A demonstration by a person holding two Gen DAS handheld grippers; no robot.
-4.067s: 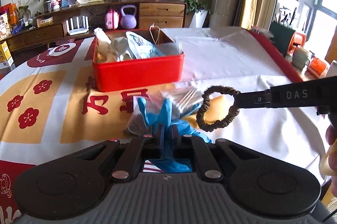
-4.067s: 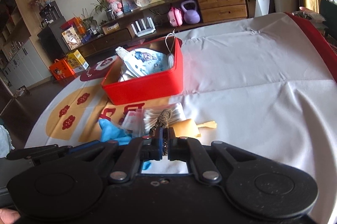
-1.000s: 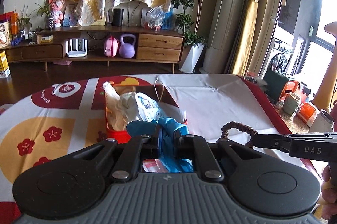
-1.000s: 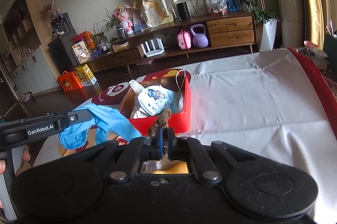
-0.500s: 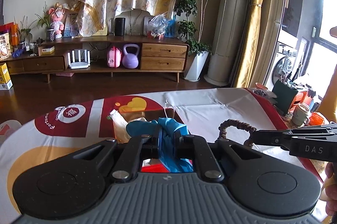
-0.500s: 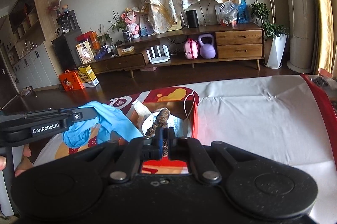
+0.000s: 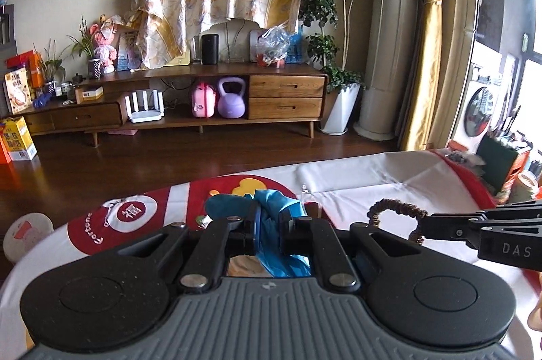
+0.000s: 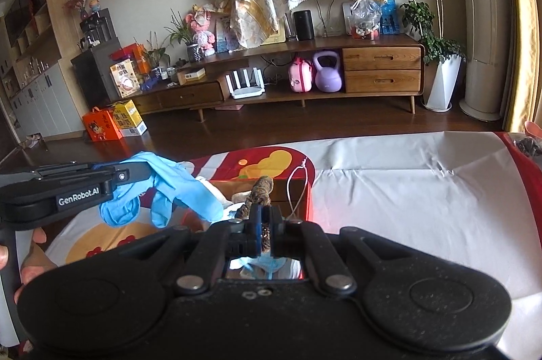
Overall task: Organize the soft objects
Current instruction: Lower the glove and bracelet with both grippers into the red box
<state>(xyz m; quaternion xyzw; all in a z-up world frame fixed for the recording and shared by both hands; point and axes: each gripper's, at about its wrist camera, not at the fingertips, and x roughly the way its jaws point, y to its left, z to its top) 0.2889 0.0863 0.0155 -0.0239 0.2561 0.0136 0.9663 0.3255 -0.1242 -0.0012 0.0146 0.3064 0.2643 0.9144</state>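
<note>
While each gripper pinches, box [image 8: 298, 190] seemingly lies below.

A tabletop [image 8: 423, 190] is carrying a cloth [image 7: 372, 187] that is lying creased and white across its right side, with red and yellow printed shapes spreading over the left. A red box [image 8: 303, 194] is sitting open on the printed part, holding pale items that are hard to identify.
</note>
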